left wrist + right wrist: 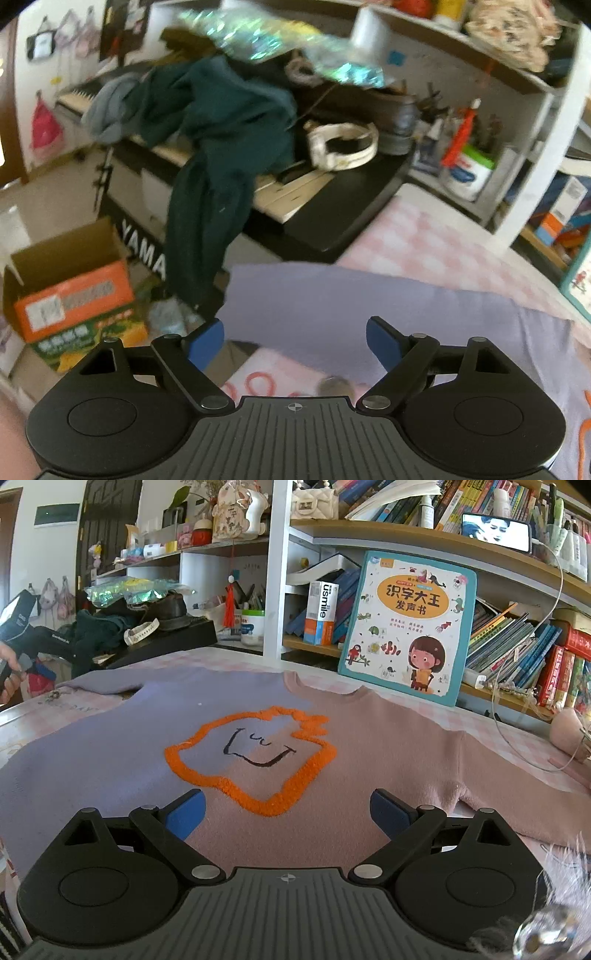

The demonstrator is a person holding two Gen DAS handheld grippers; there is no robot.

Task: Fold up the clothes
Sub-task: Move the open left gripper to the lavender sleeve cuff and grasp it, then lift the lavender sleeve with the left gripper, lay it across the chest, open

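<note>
**Sweater spread flat, both tongs held apart above it**

A two-tone sweater, lilac on one half and dusty pink on the other, is laid face up on a pink checked tablecloth. An orange outlined figure with a drawn smile is seen across its chest. One lilac sleeve is stretched toward the table edge. The right gripper is held over the lower chest with its blue pads spread wide, nothing pinched. The left gripper is poised over the sleeve, likewise spread and empty. A children's book is propped against the bookshelf behind the collar. A keyboard draped with dark green clothing is seen beyond the table, a cardboard box beside it.
</note>
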